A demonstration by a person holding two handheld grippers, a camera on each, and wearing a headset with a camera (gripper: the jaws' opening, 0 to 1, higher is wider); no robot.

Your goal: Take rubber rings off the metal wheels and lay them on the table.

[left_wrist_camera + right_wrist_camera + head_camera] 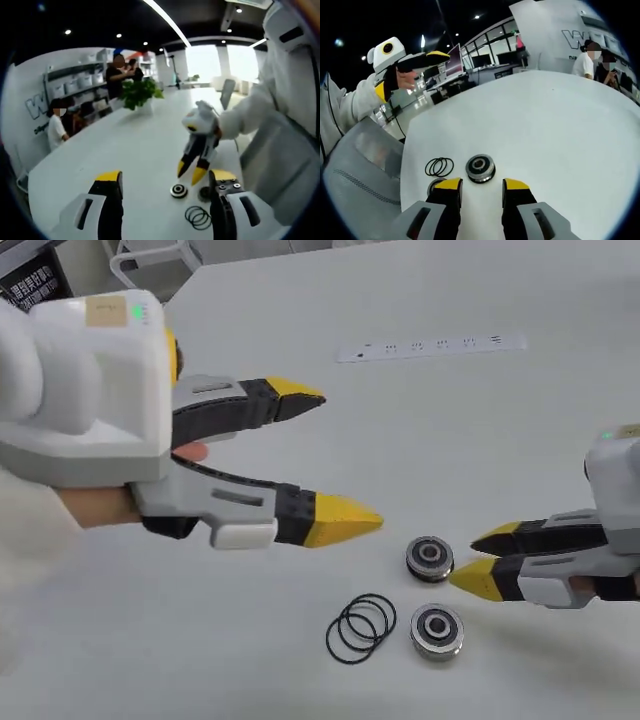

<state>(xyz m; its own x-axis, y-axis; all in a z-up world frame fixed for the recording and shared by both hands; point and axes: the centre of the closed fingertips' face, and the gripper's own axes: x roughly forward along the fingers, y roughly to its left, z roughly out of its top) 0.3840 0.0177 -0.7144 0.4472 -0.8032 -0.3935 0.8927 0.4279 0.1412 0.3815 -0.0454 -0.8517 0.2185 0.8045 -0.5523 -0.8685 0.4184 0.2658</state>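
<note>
hovering above the white counter (300, 300), the left hand-held gripper (325, 458), grey and black with yellow tips, has its jaws spread wide with nothing between them. it is raised well clear of the work. the right hand-held gripper (478, 560), of the same build, has its jaws parted only narrowly and is also empty. its yellow tips point at a small round metal wheel (430, 558) with a dark rim, which lies flat just in front of them. whether a tip touches that wheel cannot be told. a second metal wheel (437, 630) lies flat near the first, closer to the person. in the right gripper view it sits partly hidden behind one jaw. three thin black rubber rings (360, 628) lie flat on the counter, overlapping one another, just beside the second metal wheel and apart from both hand-held grippers. a long white power strip (430, 345) lies farther back on the counter, well apart from the rest.
</note>
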